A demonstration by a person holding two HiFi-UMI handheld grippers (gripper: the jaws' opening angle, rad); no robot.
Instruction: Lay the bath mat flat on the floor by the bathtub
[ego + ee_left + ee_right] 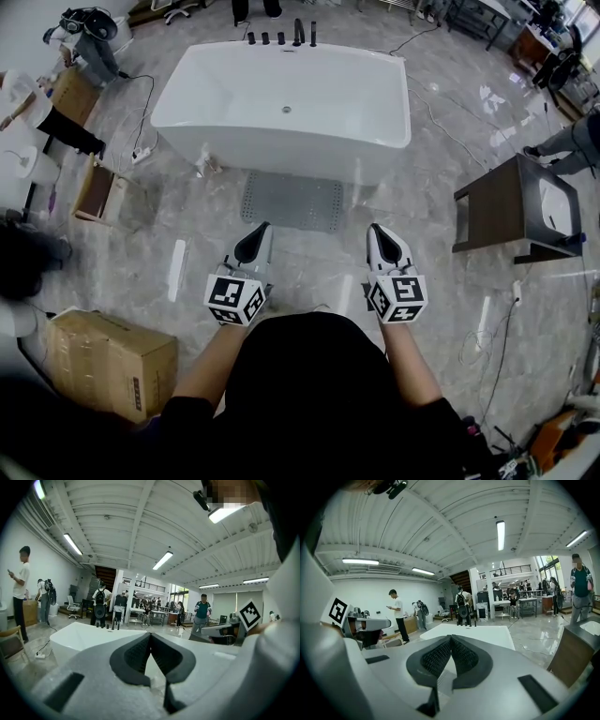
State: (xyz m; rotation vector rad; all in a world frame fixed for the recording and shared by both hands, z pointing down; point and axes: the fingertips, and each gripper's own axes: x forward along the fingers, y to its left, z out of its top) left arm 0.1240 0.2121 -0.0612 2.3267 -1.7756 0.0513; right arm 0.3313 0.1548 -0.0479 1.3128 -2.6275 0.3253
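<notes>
The bath mat is grey with a dotted surface. We see it spread out as a full rectangle on the marble-like floor. It lies just in front of the long side of the white bathtub, and its far edge reaches the foot of the tub.

The left hand-held gripper and the right hand-held gripper are on the near side of the mat and apart from it. Each one is toward one of the mat's near corners, and both point to the tub. In the left gripper view we see the two dark pads meeting at their tips with nothing between them, so this hand-held gripper is closed and empty. The right gripper view shows the same for the other one: its pads are together and nothing is held.

At the far rim of the tub stand some dark taps. To the right of the tub, well apart from the mat, is a dark brown wooden cabinet. On the left side we see a small wooden crate and a white power strip with its cable. A cardboard box stands nearer to us. In the right gripper view a person in a white shirt stands far behind the tub.
</notes>
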